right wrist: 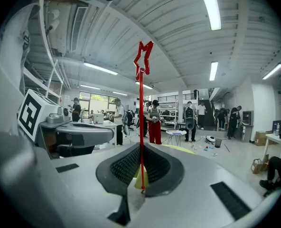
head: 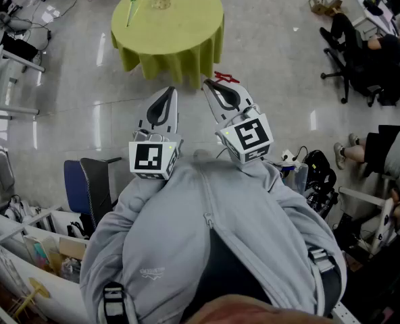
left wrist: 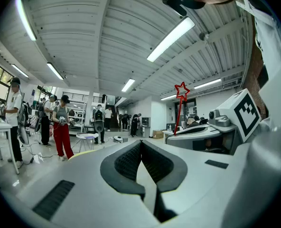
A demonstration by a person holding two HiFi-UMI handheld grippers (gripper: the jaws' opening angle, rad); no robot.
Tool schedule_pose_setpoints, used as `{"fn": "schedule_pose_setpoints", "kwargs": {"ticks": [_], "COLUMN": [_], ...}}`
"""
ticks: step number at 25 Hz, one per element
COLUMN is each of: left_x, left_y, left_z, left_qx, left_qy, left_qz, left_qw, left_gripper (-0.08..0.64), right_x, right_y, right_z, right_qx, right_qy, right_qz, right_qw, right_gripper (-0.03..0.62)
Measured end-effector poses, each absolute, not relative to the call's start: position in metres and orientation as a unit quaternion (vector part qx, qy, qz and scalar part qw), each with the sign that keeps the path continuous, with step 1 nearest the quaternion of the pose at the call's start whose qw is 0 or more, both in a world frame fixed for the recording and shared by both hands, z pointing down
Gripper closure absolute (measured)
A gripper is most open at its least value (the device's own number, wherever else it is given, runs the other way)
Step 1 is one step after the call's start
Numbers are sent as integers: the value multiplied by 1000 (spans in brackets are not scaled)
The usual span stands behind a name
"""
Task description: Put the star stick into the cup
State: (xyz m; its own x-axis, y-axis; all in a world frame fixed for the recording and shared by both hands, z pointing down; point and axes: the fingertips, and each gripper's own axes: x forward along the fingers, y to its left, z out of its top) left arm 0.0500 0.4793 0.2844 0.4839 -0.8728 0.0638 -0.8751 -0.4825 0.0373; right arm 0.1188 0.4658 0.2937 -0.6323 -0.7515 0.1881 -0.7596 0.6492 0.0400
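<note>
Right claw: the right gripper (right wrist: 141,148) has its jaws pinched nearly together on the thin shaft of the red star-topped stick (right wrist: 141,108).
Stick: it stands straight up out of the dark pads, star at the top, well short of the table.
Left claw: the left gripper (left wrist: 140,144) has its jaws closed together with nothing between them.
Grippers: side by side, held close in front of the person's grey jacket (head: 186,228).
Cup: a clear cup (head: 161,0) stands on the round table with a yellow-green cloth (head: 193,19), ahead of both grippers.
Also on the table: a green stick (head: 131,9) lies left of the cup, apart from it.
</note>
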Motion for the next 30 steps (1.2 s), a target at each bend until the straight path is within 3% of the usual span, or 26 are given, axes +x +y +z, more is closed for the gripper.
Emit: {"fn": "schedule_pose_setpoints", "kwargs": {"ticks": [19,30], "left_x": [73,31], "left_y": [471,431], "left_z": [286,299], "left_qx": [841,826], "left_qy": [-540,-562], "left_qz": [30,14], "left_qw": [27,34], "left_gripper": [543,543], "right_x": [148,118], "right_y": [460,420], "right_z": [292,307], "right_qx": [407,397], "right_qy": [-911,-914], "right_qz": [24,33], "right_qw": [67,77], "right_gripper": [557,557]}}
